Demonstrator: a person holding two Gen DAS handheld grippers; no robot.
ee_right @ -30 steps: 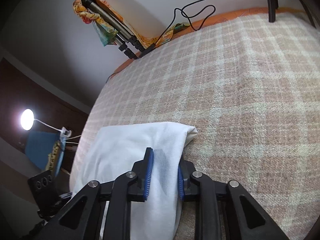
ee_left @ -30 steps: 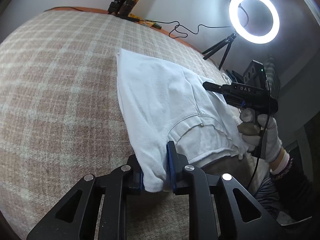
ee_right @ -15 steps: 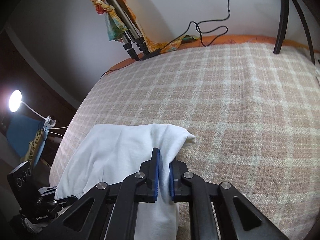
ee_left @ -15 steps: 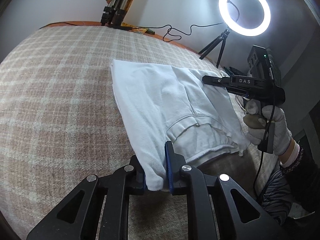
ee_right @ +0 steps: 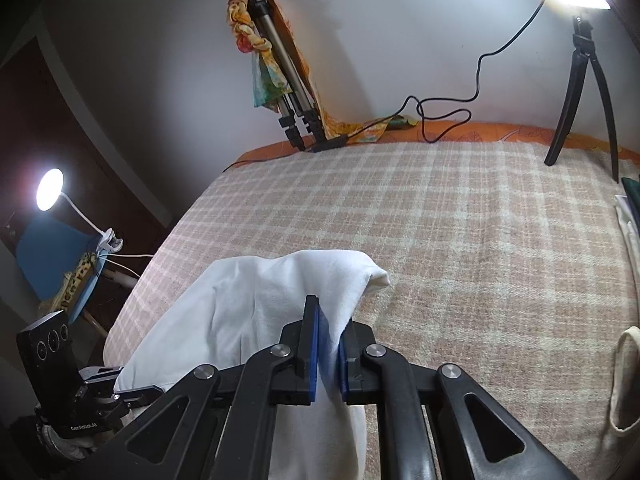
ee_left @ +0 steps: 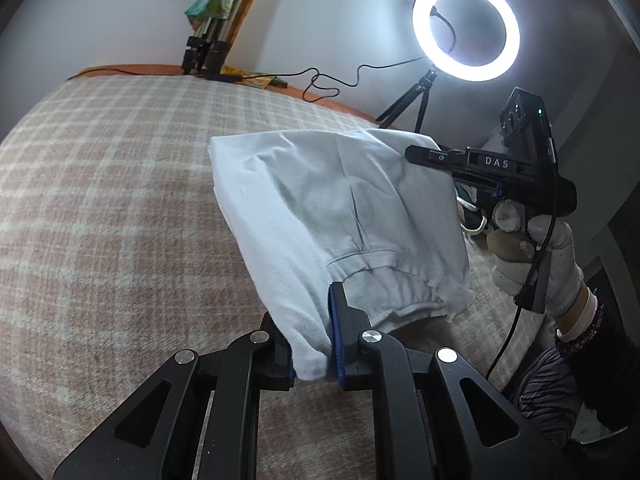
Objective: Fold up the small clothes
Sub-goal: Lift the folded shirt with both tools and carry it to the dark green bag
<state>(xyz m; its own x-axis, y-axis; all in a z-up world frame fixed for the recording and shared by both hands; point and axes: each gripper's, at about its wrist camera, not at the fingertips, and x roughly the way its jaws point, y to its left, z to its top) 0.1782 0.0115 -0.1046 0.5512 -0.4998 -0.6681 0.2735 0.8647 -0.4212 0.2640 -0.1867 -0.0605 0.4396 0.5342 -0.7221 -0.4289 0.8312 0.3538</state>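
A small white garment (ee_left: 320,208) with an elastic waistband hangs off the checked blanket (ee_left: 100,208), held up at two places. My left gripper (ee_left: 314,344) is shut on its near waistband corner, cloth bunched between the blue pads. My right gripper (ee_right: 328,344) is shut on another edge of the same white garment (ee_right: 248,312), the fabric pinched thin between its pads. The right gripper's black body (ee_left: 480,164) shows in the left wrist view, held by a gloved hand (ee_left: 536,256). The far fold of the garment still rests on the blanket.
A lit ring light (ee_left: 466,28) on a small tripod stands at the bed's far right. A folded tripod with a colourful cloth (ee_right: 276,80) leans on the wall, a black cable (ee_right: 440,112) trailing beside it. A desk lamp (ee_right: 50,190) glows at left. Pale fabric (ee_right: 626,380) lies at the right.
Both grippers have risen, lifting the near part of the white garment off the blanket. The right gripper's jaws closed from a loose gap to a tight pinch on the cloth.
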